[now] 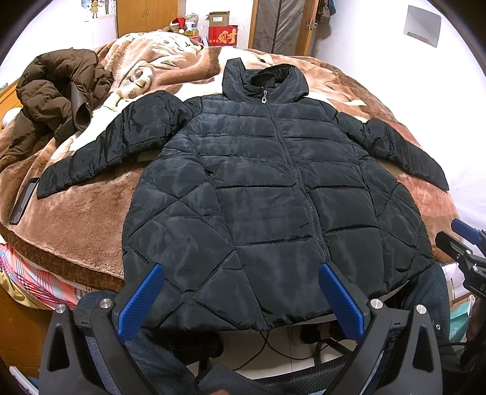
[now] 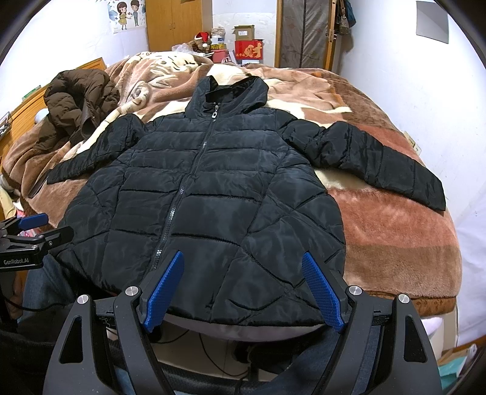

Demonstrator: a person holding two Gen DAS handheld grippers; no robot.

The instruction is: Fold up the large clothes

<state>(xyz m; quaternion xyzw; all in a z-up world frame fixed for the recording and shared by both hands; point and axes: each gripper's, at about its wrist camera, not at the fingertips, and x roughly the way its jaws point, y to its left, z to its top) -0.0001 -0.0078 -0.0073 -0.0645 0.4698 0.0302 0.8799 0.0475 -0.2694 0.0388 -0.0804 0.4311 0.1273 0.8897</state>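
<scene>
At the far left of the bed, near its edge, a dark phone lies on the brown plush blanket, just beside the cuff of the black jacket's sleeve. Behind it a brown coat sits in a crumpled heap. The left tool hovers over the near hem of the black jacket, released, its blue fingers spread wide with nothing between them. The jacket lies face up in the middle of the bed, zipped to the collar, hood pointing to the far side, both sleeves spread outward, and its hem hangs a little over the near edge of the bed. A silver zipper pull shows at the neck. The right tool hovers above the hem to the right of the zipper line, also released, gripping nothing. To the right, the jacket's right-hand sleeve stretches across the blanket toward the wall. At the far side of the room stand a red box and a wooden wardrobe.
</scene>
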